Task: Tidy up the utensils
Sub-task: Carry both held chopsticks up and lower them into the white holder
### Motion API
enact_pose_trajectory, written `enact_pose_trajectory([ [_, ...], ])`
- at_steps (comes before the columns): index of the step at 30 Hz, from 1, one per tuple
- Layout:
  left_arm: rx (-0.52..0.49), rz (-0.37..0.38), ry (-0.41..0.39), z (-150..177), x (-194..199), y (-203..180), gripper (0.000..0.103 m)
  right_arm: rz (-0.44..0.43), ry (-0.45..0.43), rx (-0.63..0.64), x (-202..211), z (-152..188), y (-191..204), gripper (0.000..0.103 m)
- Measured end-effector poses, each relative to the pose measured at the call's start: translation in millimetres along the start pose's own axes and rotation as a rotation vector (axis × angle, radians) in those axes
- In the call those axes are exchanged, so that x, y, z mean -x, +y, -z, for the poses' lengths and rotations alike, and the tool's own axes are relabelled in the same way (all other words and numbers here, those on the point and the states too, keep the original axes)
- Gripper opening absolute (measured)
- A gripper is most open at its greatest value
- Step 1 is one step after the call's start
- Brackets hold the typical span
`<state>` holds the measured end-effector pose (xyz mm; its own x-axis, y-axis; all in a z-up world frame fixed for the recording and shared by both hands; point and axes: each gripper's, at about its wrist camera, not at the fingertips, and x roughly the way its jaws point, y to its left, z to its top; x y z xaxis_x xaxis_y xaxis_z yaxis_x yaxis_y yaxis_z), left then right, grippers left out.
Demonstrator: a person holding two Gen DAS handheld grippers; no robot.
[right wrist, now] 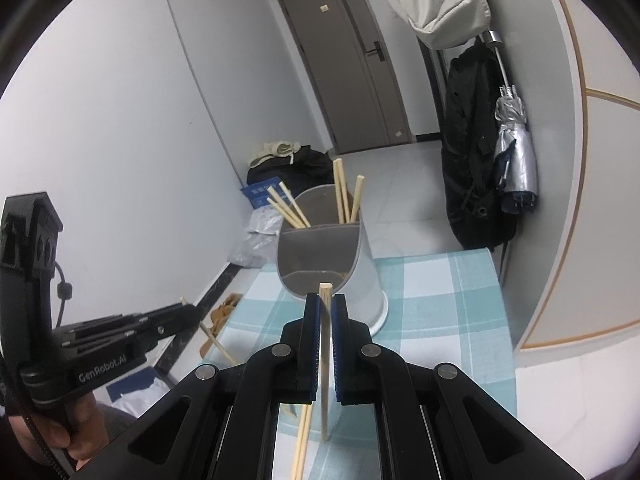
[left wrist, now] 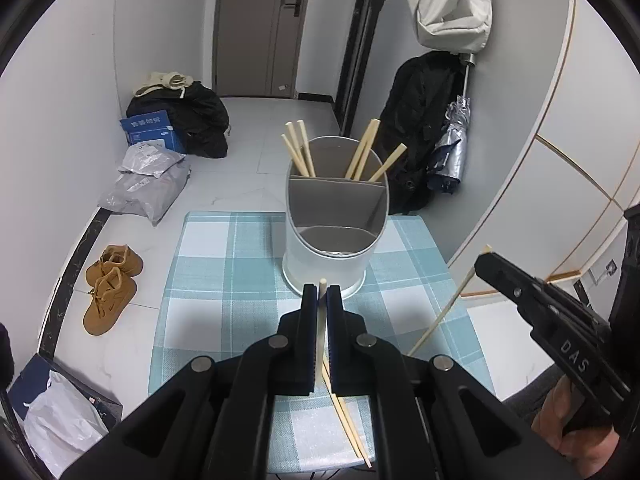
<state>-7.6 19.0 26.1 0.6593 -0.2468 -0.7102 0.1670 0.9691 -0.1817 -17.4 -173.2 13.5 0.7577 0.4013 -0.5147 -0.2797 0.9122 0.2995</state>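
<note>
Two claws each pinch one chopstick. Nearest us, the left claw (left wrist: 321, 300) is clamped on its chopstick (left wrist: 320, 336), whose long axis stands nearly upright between the pads, its top poking just above the fingertips. Beneath it, two loose chopsticks (left wrist: 348, 420) lie on the checked surface (left wrist: 224, 264) near its near edge, pointing near-to-far. To the right, our right claw (right wrist: 326, 308) grips its own chopstick (right wrist: 325, 360), which hangs slanted with its lower end toward the surface.

Straight ahead and just beyond the left claw stands the holder (left wrist: 332, 240), its empty front compartment facing us, the two far compartments already carrying chopsticks. We judge the left claw the nearer one. Open surface lies left of the holder; the right edge sits closer.
</note>
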Motion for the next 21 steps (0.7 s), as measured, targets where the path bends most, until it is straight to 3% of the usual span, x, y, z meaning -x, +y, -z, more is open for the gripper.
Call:
enact_pose_trajectory([
  [9, -0.008, 0.024, -0.024, -19, 14, -8, 0.001, -0.001, -0.023, 0.008, 3, -21, 0, 0.005],
  [21, 0.028, 0.079, -0.071, -67, 30, -20, 0.001, -0.013, -0.078, 0.057, 8, -82, 11, 0.005],
])
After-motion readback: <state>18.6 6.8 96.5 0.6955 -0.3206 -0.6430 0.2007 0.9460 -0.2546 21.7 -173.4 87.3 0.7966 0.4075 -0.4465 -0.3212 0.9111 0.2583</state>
